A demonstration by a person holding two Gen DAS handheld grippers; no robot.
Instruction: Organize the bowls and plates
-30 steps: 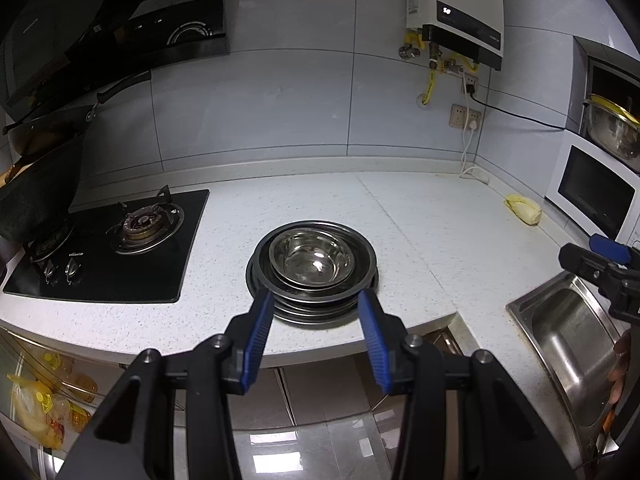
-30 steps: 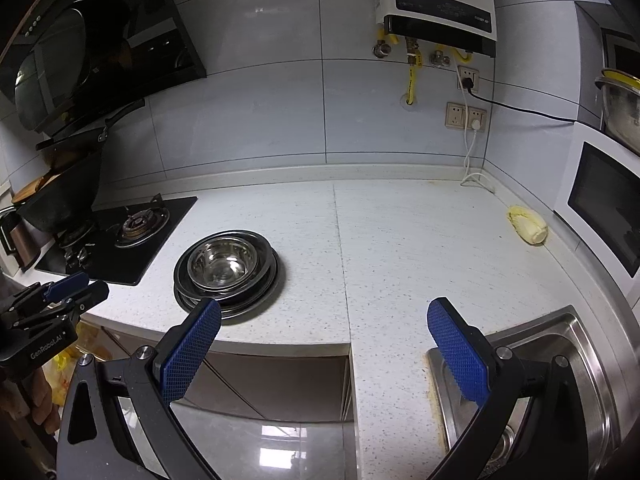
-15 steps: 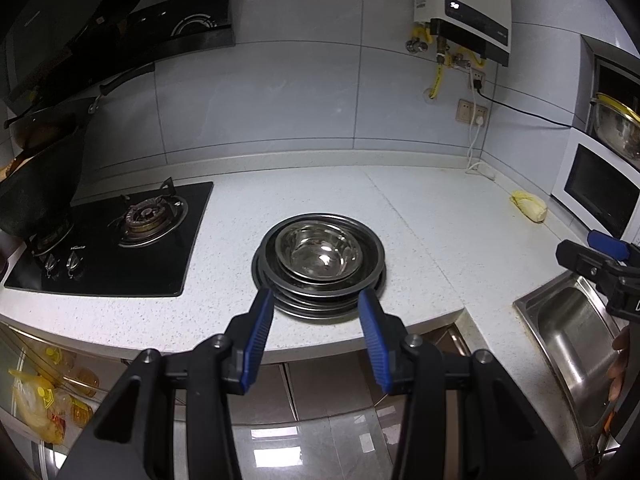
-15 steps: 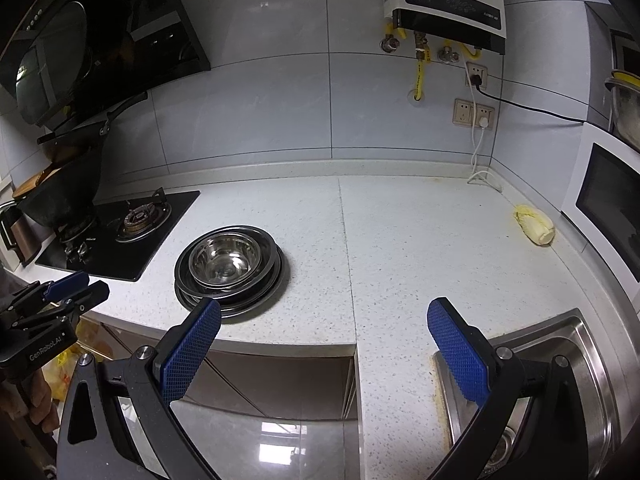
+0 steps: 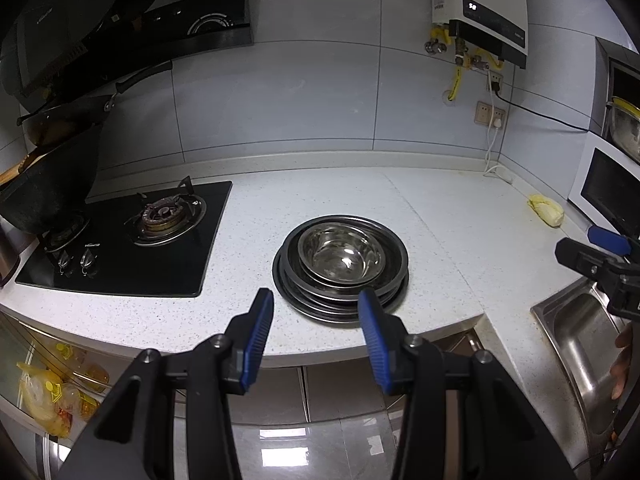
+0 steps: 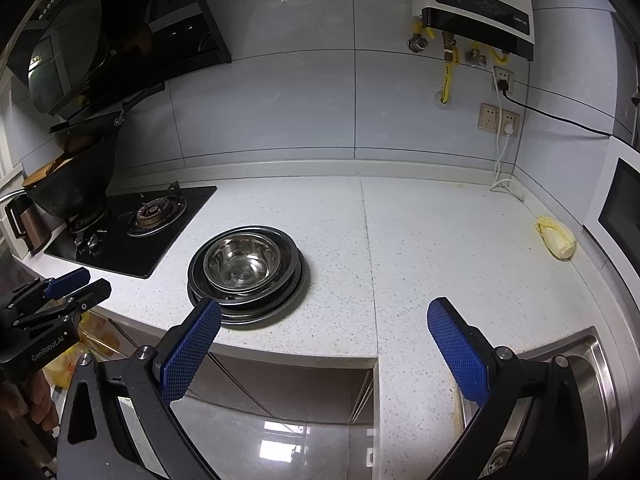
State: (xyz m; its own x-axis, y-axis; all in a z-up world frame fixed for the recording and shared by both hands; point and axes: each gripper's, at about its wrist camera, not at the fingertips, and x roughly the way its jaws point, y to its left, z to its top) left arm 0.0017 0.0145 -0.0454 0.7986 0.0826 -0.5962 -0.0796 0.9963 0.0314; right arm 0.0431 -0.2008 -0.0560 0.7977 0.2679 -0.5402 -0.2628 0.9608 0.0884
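- At the counter's front edge, left gripper [image 5: 316, 300] hangs just short of the stack of plates [image 5: 340, 280], jaws spread, nothing between the blue pads [image 5: 260, 336].
- Right gripper [image 6: 324, 316] is further right, over the counter edge beside the sink [image 6: 592, 384], jaws spread wide, empty.
- Each gripper shows at the edge of the other's view; part of a hand [image 5: 622, 356] is visible at the right edge of the left view.
- Stack of plates sits on the white speckled counter [image 5: 440, 216], near the front edge, right of the stove [image 5: 132, 240].
- Steel bowl [image 5: 340, 256] sits upright on top of the stack, inside the top plate; looks empty and shiny.
- Plate count cannot be told, several dark rims.
- Stove: black glass top, one burner [image 5: 164, 216] bare, the other under a black wok [image 5: 48, 196] at far left.
- Yellow cloth-like lump [image 6: 556, 236] lies on the counter at far right, well apart from the stack, near a microwave [image 5: 608, 192].
- Back wall: grey tiles, range hood [image 6: 116, 36] above the stove, water heater [image 6: 476, 12] upper right with yellow hoses, sockets [image 6: 500, 118] with plugged cords below it.
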